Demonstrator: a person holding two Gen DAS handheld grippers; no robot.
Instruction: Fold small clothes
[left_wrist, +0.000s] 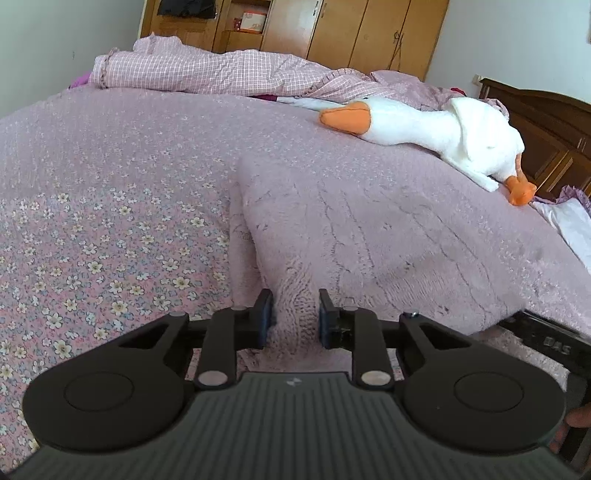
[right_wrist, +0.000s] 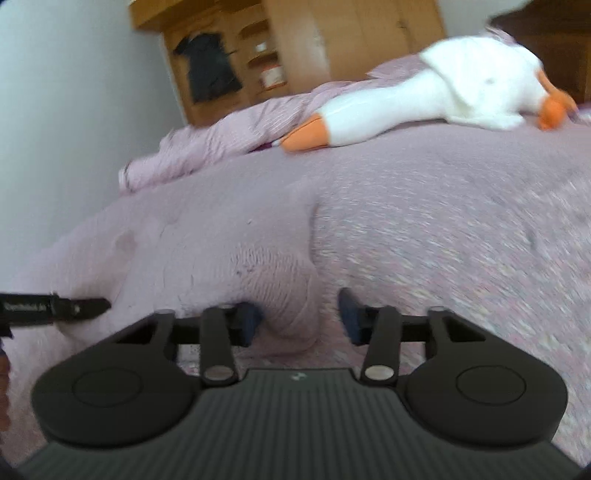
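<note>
Left gripper (left_wrist: 295, 314) jaws apart, straddling the ribbed hem of a pink fuzzy garment (left_wrist: 369, 236), not clamped. Right gripper (right_wrist: 301, 317) also spread, hem corner between its fingers, nothing pinched; view blurred. Garment lies flat on floral bedspread (left_wrist: 92, 240). White plush goose (left_wrist: 443, 136) beyond it, checked quilt (left_wrist: 207, 70) further back, wooden wardrobe (left_wrist: 351, 29) behind.

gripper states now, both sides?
Left gripper: open, fingers straddling the pink knit garment edge.
Right gripper: open, garment fold between its fingers, not clamped.
</note>
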